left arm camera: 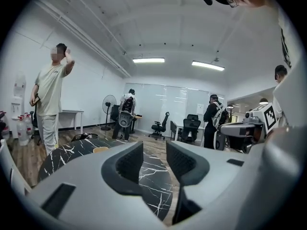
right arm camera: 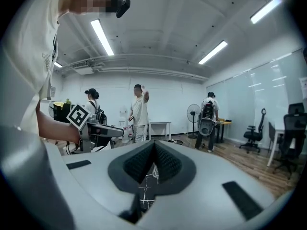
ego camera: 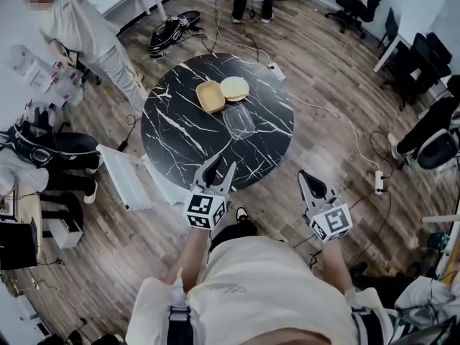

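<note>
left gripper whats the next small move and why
Probably ease the left gripper forward over the black marble table toward the clear container. Its jaws stand apart with nothing between them, it hangs at the table's near edge, and that container is the nearest thing ahead.

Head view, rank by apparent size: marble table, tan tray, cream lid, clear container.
1. marble table, by far.
2. clear container, tan tray and cream lid look about alike, so no firm order.
</note>
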Tool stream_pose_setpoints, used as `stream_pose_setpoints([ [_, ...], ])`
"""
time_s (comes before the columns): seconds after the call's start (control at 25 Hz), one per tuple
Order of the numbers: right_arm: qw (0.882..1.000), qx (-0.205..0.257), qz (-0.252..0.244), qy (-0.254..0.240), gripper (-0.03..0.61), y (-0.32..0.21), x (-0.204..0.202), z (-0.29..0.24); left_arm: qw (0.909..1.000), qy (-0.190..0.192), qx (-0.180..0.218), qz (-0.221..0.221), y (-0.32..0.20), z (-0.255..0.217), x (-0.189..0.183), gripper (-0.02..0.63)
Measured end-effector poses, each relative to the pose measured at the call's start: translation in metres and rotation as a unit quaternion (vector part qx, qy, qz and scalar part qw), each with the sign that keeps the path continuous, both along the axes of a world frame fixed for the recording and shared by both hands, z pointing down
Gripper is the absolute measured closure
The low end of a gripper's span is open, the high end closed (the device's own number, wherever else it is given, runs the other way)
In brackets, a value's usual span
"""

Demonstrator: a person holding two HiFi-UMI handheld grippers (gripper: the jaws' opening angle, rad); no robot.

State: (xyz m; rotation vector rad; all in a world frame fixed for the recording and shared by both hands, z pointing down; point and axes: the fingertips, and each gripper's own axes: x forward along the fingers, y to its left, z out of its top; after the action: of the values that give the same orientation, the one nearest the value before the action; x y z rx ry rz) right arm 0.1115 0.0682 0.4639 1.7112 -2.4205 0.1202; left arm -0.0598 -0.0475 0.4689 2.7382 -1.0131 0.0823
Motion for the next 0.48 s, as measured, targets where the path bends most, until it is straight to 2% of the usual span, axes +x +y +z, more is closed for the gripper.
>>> stream_pose_setpoints([
  [0.2, 1.0, -0.005, -0.008, -0.003, 0.572, -0.03, -0.005, 0.008, 1.0, -0.005, 0.003, 0.003, -0.034, 0.004, 0.005, 0.451],
  [0.48, 1.0, -0.021, -0.019, -0.011, 0.572, -0.056, -0.009, 0.025, 0.9998, -0.011, -0.009, -0.015, -0.056, 0.013, -0.003, 0.451],
])
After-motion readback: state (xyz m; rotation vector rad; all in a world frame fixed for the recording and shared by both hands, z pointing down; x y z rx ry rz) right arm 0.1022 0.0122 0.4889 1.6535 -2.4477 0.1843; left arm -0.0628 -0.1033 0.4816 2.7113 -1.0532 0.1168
